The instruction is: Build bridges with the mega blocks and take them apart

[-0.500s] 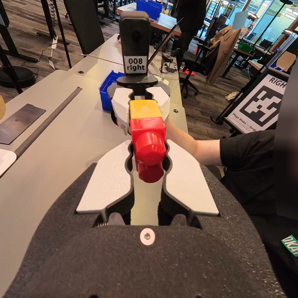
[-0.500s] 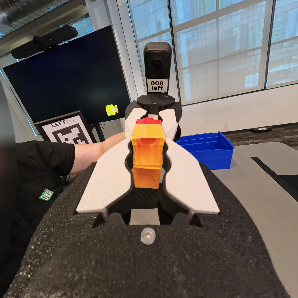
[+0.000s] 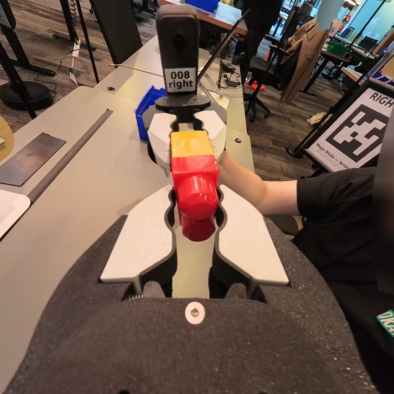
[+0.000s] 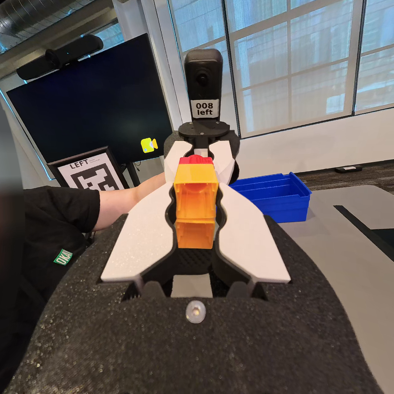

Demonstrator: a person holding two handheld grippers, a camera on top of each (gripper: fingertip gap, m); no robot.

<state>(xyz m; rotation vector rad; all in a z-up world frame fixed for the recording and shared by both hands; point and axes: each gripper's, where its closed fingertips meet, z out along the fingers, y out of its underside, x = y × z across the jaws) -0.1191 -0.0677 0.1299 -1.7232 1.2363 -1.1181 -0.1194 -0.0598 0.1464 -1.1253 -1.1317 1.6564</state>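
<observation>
Left tool (image 3: 196, 204) is clamped on the red block (image 3: 195, 181), studs facing the cam. Right tool (image 4: 195, 204) is clamped on the yellow block (image 4: 195, 204), its hollow underside seen in the right wrist view. The 2 blocks are joined end to end and held in the air above the grey surface (image 3: 74, 181), btwn the 2 tools, which face each other. In the left wrist view the right tool (image 3: 187, 147) is seen gripping the yellow block (image 3: 190, 144). A blue bin (image 4: 275, 198) sits on the surface, behind the tools.
</observation>
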